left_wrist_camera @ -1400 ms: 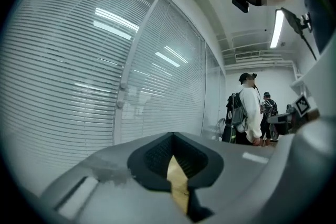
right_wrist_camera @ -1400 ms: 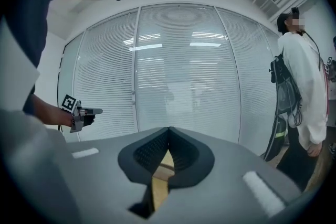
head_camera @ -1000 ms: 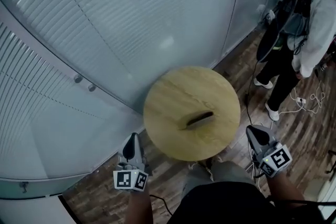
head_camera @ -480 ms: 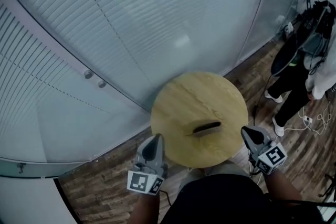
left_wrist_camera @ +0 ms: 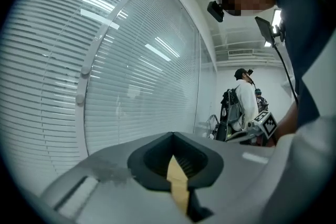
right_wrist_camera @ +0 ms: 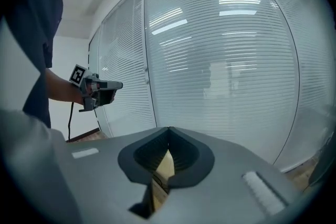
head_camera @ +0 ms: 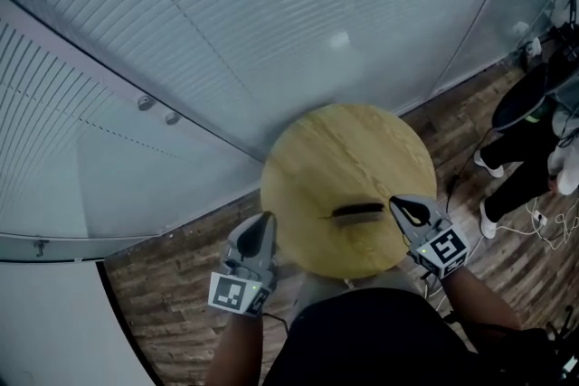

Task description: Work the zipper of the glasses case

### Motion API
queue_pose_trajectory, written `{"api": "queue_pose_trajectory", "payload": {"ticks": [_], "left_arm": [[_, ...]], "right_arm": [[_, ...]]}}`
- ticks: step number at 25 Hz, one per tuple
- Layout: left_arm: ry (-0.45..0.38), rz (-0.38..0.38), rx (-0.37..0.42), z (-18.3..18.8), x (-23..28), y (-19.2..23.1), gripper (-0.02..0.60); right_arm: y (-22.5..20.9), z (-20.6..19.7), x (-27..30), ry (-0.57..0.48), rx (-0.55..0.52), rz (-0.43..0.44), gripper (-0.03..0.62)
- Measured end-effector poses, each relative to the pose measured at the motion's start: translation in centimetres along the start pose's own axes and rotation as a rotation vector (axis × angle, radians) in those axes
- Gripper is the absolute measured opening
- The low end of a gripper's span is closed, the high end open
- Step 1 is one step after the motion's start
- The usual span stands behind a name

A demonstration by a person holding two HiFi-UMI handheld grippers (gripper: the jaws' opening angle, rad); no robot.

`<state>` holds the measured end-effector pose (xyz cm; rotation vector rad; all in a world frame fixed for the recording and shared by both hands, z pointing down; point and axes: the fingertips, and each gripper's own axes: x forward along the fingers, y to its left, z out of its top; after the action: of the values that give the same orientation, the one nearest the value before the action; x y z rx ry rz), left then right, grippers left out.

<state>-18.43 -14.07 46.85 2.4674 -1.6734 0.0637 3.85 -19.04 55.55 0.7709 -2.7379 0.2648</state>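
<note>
Holding both tools closed with nothing between their jaws, I have my left gripper [head_camera: 264, 221] off the near rim of the round pale wooden table [head_camera: 317, 149] and my right gripper [head_camera: 395, 203] over its right side. The slim dark oblong glasses case [head_camera: 359, 211] lies flat on the wood just beside the right gripper's tips, and well apart from the left gripper, ahead of it and to its right. I judge the case light with a semi-stiff shell, so on smooth wood it will likely skate or twist if only 1 tool pulls on it. I would pin 1 end with the left jaws and pinch the small zipper tab with the right. Where that tab sits is too small to tell from here. Only the head view shows the case at all. Neither gripper view catches it: each gives its own shut jaws, a tan sliver of table below them, and the white slatted blinds [right_wrist_camera: 226, 60] beyond. My left gripper view alone shows a person in a white top [left_wrist_camera: 244, 99] standing behind, while the right gripper view looks across at the other tool.
</note>
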Motion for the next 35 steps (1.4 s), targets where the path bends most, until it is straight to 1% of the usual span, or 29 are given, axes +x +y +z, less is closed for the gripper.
{"api": "queue_pose_trajectory", "payload": {"ticks": [3, 6, 8, 10, 11, 12, 13, 14, 16, 17, 20, 22, 24, 26, 28, 31, 35], "left_arm": [[0.036, -0.009, -0.015, -0.7, 0.7, 0.9, 0.003], [0.030, -0.051, 0.015, 0.2, 1.7, 1.5, 0.003], [0.037, -0.064, 0.033, 0.0, 2.3, 1.7, 0.003], [0.023, -0.077, 0.032, -0.1, 3.1, 1.8, 0.003], [0.012, -0.092, 0.025, -0.1, 3.6, 1.7, 0.003], [0.004, -0.111, 0.019, 0.0, 4.1, 1.5, 0.003], [0.003, -0.127, 0.016, -0.1, 4.6, 1.3, 0.003], [0.007, -0.138, 0.013, -0.3, 5.1, 1.1, 0.003], [0.024, -0.153, 0.005, -1.1, 5.7, 0.7, 0.003], [0.035, -0.163, 0.005, -1.6, 5.9, 0.5, 0.003], [0.077, -0.194, 0.024, -3.2, 6.1, -0.7, 0.003], [0.105, -0.174, 0.007, -4.4, 5.9, -0.8, 0.003], [0.129, -0.133, -0.042, -5.5, 5.7, -0.3, 0.003], [0.139, -0.115, -0.066, -6.2, 5.6, 0.3, 0.003], [0.145, -0.111, -0.071, -6.7, 5.4, 0.6, 0.003], [0.153, -0.102, -0.075, -7.4, 5.4, 1.1, 0.003], [0.157, -0.074, -0.087, -8.1, 5.3, 2.3, 0.003]], "right_arm": [[0.7, 0.1, 1.0, 0.003, 0.010, 0.018, 0.008], [1.0, 0.1, 1.0, 0.017, -0.007, 0.014, 0.008], [0.7, -1.2, 1.0, 0.044, 0.009, -0.013, 0.008], [0.1, -2.8, 1.4, 0.074, 0.027, -0.037, 0.008], [0.0, -3.6, 1.7, 0.094, 0.025, -0.036, 0.008], [0.1, -4.6, 2.1, 0.116, 0.016, -0.024, 0.022], [0.3, -5.6, 2.5, 0.140, 0.006, -0.007, 0.086], [0.5, -6.8, 2.9, 0.168, 0.000, 0.013, 0.135], [1.1, -9.1, 3.7, 0.223, -0.009, 0.065, 0.144], [1.4, -9.9, 4.0, 0.242, -0.021, 0.091, 0.175], [1.9, -11.5, 4.6, 0.272, -0.079, 0.139, 0.206], [1.9, -12.5, 4.9, 0.298, -0.100, 0.161, 0.230], [1.8, -13.4, 5.5, 0.326, -0.085, 0.183, 0.250], [1.8, -14.1, 6.3, 0.332, -0.076, 0.204, 0.282], [1.8, -14.9, 6.8, 0.346, -0.105, 0.225, 0.316], [1.8, -16.0, 7.2, 0.370, -0.152, 0.250, 0.341], [1.5, -17.6, 7.7, 0.420, -0.160, 0.277, 0.377]]}}
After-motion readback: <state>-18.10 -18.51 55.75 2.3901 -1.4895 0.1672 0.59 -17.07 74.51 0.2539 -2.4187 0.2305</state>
